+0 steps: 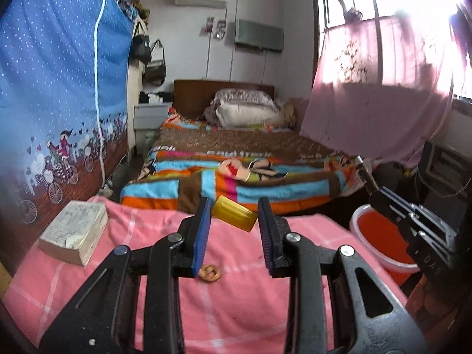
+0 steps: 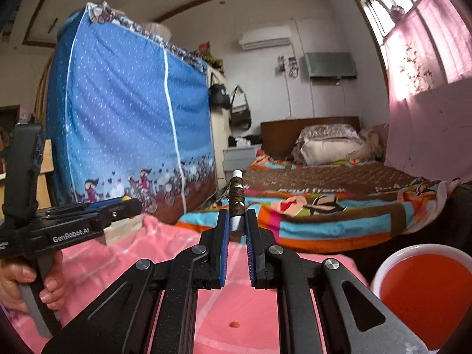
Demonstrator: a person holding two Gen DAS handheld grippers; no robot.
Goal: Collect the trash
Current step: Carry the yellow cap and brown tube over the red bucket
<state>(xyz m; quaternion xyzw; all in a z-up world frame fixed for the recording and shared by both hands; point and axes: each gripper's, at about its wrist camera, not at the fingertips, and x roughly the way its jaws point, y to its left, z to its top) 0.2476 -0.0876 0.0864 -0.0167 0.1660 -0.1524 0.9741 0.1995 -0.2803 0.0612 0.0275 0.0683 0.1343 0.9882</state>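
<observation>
A pink checked cloth (image 1: 230,301) covers the table. The left gripper (image 1: 234,206) is above it with its two blue pads wide apart and holding nothing. A yellow cup (image 1: 234,213) lies on its side near the far edge of the cloth, between the tips of the two fingers, but it is hard to tell if it touches them. A small brown bit of snack (image 1: 209,272) lies on the cloth under the gripper, close to the left pad. A thick old book (image 1: 75,233) lies near the left edge of the cloth. The right gripper (image 2: 236,230) is squeezed on a spool of brown thread (image 2: 236,203), which stands up straight between its pads. A tiny orange crumb (image 2: 235,323) sits on the cloth below it. A red bucket with a white rim (image 2: 421,292) stands just past the right edge of the table.
</observation>
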